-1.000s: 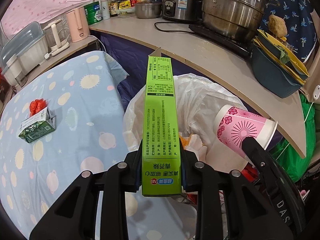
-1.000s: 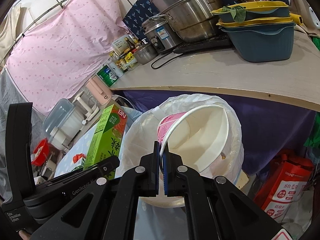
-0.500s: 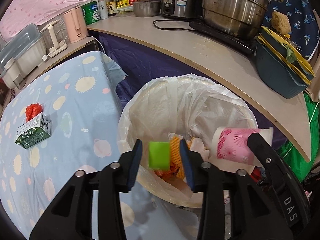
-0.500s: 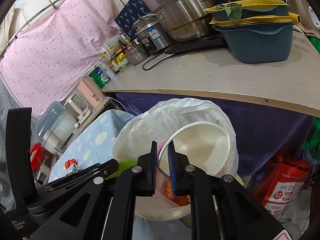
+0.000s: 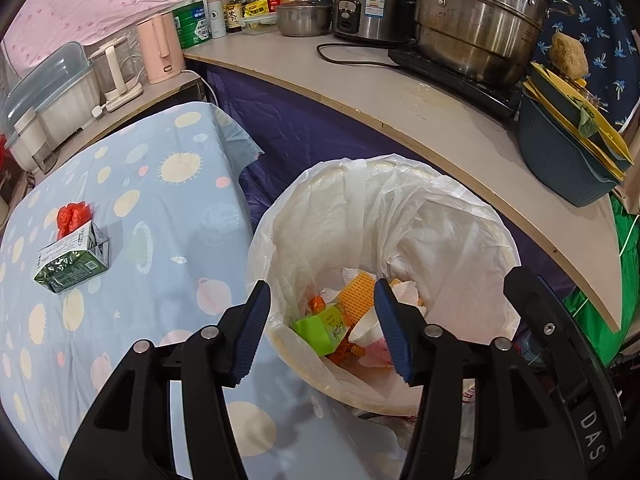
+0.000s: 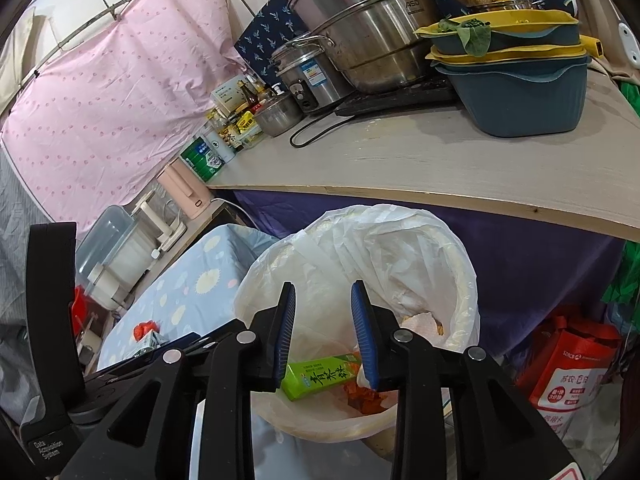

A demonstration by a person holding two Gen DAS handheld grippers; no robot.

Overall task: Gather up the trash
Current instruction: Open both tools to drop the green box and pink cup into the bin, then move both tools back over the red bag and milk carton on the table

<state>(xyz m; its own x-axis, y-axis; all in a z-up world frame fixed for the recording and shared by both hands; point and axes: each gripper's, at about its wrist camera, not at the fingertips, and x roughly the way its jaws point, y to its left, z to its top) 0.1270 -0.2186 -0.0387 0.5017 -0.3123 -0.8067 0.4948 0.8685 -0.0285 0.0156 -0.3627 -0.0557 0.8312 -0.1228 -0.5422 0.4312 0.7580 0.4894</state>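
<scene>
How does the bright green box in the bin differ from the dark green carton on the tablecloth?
The long bright green cardboard box lies tilted inside the white-lined trash bin; the squat dark green drink carton sits on the blue patterned tablecloth beside a red crumpled wrapper. Both are printed packaging.

One bin [image 5: 472, 208], one green box [image 5: 320, 326], one carton [image 5: 74, 258], two kettles [image 5: 160, 46].

A steel steamer pot [image 5: 476, 36] and rice cooker [image 5: 370, 14] stand along the counter's [image 5: 420, 120] back edge; a teal basin [image 5: 560, 164] sits at its right end.

Green box [image 5: 320, 328] in bin [image 5: 508, 240].
</scene>
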